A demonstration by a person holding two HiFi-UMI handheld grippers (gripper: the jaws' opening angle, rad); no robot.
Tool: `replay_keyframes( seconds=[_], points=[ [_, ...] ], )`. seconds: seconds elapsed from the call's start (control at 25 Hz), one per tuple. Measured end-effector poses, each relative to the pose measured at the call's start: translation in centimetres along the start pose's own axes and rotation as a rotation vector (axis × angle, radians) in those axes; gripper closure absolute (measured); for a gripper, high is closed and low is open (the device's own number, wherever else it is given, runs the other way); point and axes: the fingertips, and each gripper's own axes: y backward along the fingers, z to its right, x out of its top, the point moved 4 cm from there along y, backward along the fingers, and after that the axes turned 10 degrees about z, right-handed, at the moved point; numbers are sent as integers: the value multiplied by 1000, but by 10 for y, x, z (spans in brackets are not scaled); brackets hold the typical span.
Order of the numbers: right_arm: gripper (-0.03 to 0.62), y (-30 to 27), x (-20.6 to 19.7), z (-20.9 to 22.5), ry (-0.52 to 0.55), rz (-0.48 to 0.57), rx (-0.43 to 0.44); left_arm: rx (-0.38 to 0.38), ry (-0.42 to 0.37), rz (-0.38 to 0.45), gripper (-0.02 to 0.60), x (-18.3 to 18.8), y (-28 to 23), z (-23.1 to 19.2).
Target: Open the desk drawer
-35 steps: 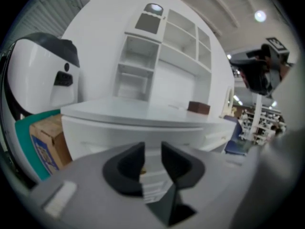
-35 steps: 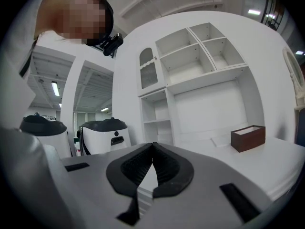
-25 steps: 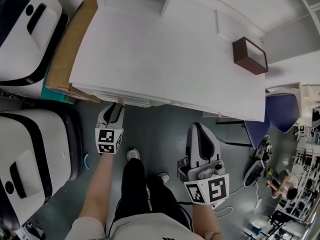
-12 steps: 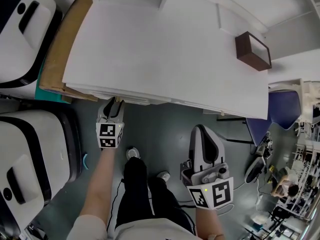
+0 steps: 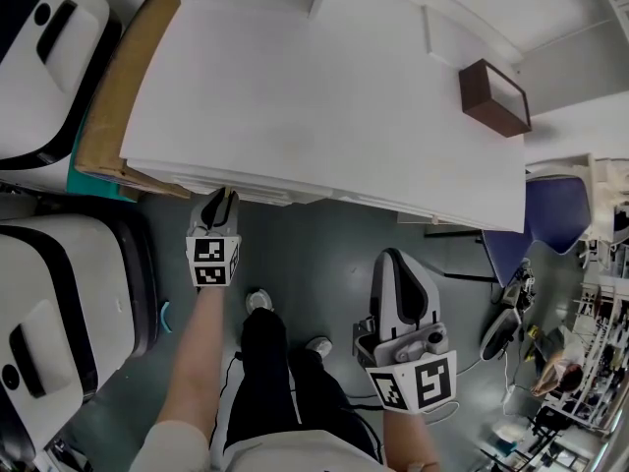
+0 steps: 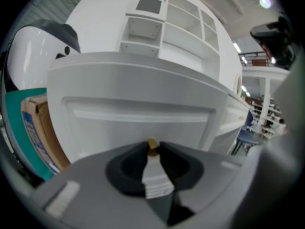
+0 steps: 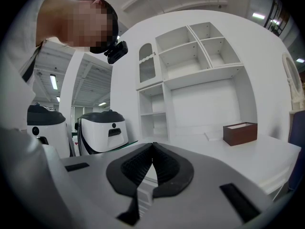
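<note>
White desk point(image 5: 324, 96): drawer point(image 6: 138, 123) sits shut under front edge, near left corner, its brass knob point(image 6: 152, 146) directly ahead of left gripper point(image 5: 220, 201), whose jaws have just been closing and appear clamped on it; right gripper point(image 5: 392, 260) clenched empty, well apart.

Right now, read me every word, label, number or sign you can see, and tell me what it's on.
No text can be read.
Cardboard box: blue print on its side, too blurred to read.
Left gripper's marker cube and right gripper's marker cube: black-and-white square patterns, no letters.
Brown box on the desk: no print visible.
</note>
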Motion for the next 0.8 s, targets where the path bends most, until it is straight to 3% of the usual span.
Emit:
replay_keyframes(
  seconds=[0.8],
  points=[
    [592, 14, 10, -20, -27, 34, 98, 31, 45, -17, 505, -22, 68, 17]
  ],
)
